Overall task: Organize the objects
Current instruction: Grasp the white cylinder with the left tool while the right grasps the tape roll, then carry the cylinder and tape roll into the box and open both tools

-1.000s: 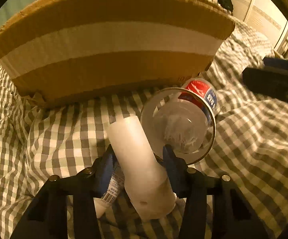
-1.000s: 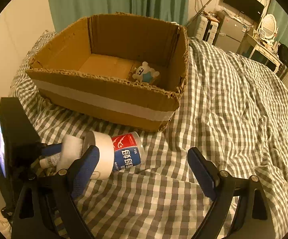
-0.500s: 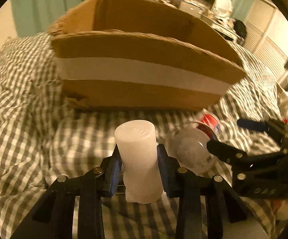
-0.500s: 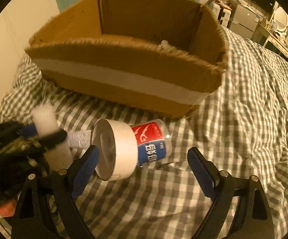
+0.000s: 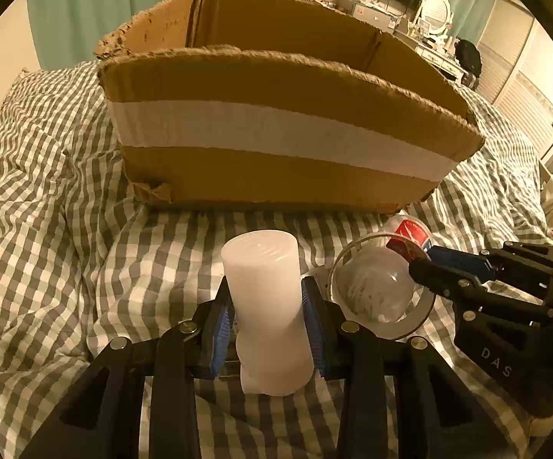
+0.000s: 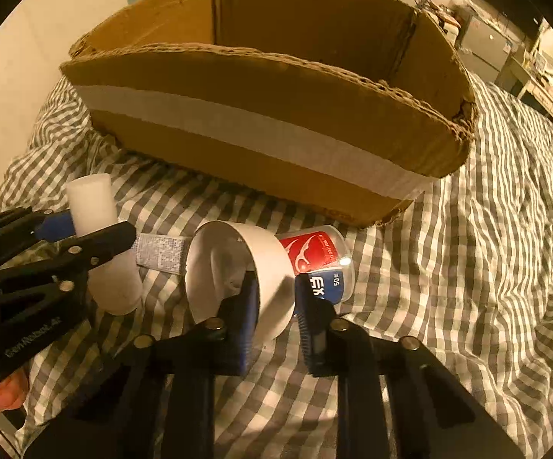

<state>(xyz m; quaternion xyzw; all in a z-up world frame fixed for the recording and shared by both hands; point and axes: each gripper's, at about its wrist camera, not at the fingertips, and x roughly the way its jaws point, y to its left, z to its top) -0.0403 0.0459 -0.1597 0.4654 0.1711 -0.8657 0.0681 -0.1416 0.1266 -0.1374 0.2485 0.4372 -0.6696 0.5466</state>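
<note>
On the checked bed cover (image 5: 66, 199) before the corrugated cardboard box (image 5: 276, 130), the left tongs (image 5: 266, 319) clench a matte white cylinder (image 5: 265, 306), while the right tongs (image 6: 276, 306), wide apart half a second ago, now pinch the rim of the clear sleeve of paper cups (image 6: 272, 267).

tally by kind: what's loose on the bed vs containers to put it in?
White bottle: 1
Stack of plastic cups: 1
Small tube: 1
Cardboard box: 1
Total: 4; 3 items, 1 box.
</note>
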